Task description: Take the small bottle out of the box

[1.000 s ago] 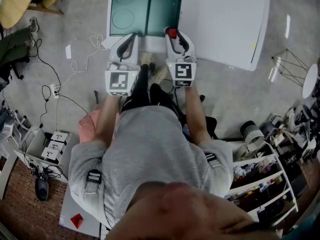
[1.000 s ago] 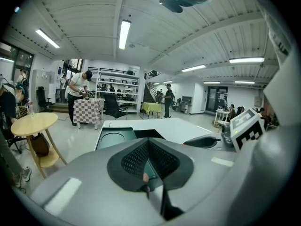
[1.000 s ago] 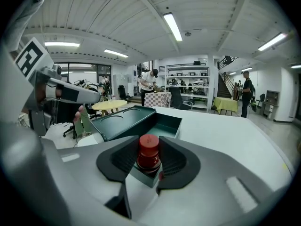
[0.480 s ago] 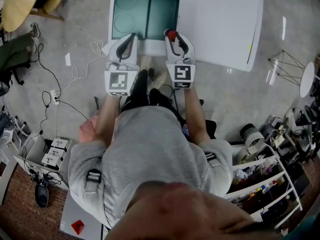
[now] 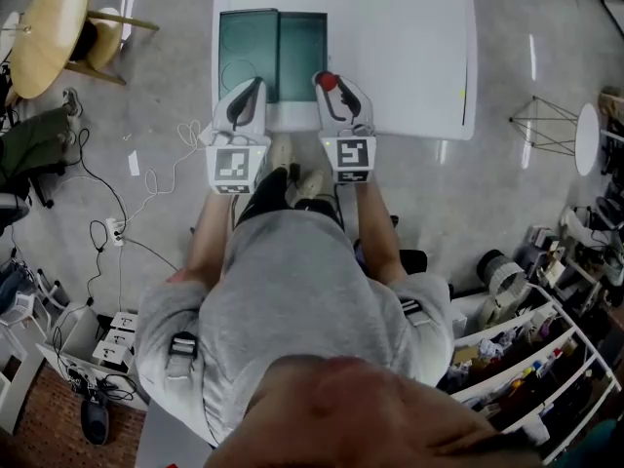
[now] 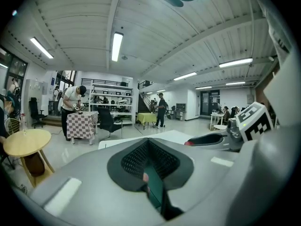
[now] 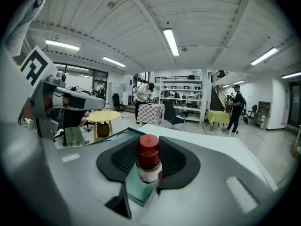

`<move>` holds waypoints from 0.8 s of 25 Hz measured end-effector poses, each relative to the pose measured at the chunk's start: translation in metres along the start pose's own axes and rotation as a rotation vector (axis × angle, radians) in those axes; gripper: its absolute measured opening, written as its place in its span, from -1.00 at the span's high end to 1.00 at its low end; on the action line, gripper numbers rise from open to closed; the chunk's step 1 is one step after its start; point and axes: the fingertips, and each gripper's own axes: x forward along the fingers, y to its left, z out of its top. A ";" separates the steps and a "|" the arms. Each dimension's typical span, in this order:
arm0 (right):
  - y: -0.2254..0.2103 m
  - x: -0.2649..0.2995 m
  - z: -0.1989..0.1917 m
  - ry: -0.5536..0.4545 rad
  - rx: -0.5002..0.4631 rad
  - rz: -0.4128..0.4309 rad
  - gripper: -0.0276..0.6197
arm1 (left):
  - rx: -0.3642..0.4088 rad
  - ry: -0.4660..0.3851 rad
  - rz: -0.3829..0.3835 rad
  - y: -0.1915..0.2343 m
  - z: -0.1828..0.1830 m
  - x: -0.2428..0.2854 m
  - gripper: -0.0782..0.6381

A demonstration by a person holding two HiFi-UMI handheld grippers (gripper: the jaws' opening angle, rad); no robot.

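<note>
My right jaws (image 5: 334,88) are clamped on the bottle (image 7: 149,166), pads on its labelled body just under the red cap, and it stands upright between them. In the head view the cap (image 5: 327,81) sits upper centre, right at the lower right corner of the open green box (image 5: 249,47), so I judge the bottle is out of the box or nearly so. My left jaws (image 5: 246,96) are empty, drawn nearly together with only a thin slit, over the box's near edge at the left.

To finish well, I should keep the squeeze even, since the grip is high on the bottle and it could swing if I tilt. I'd carry it level toward the bare white worktop (image 5: 409,47) on the right, clear of the box wall, and lower it until the base bears. Only then should I open. The left jaws can stay by the box in case it shifts.
</note>
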 end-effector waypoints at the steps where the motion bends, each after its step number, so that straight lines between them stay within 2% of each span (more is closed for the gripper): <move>1: -0.001 -0.001 0.004 -0.007 0.000 -0.010 0.51 | 0.006 -0.009 -0.009 -0.001 0.004 0.002 0.75; 10: -0.023 -0.023 0.034 -0.081 0.028 -0.111 0.51 | 0.040 -0.066 -0.102 -0.021 0.032 0.011 0.75; 20: -0.037 -0.038 0.042 -0.113 0.035 -0.208 0.51 | 0.058 -0.077 -0.187 -0.035 0.034 0.024 0.75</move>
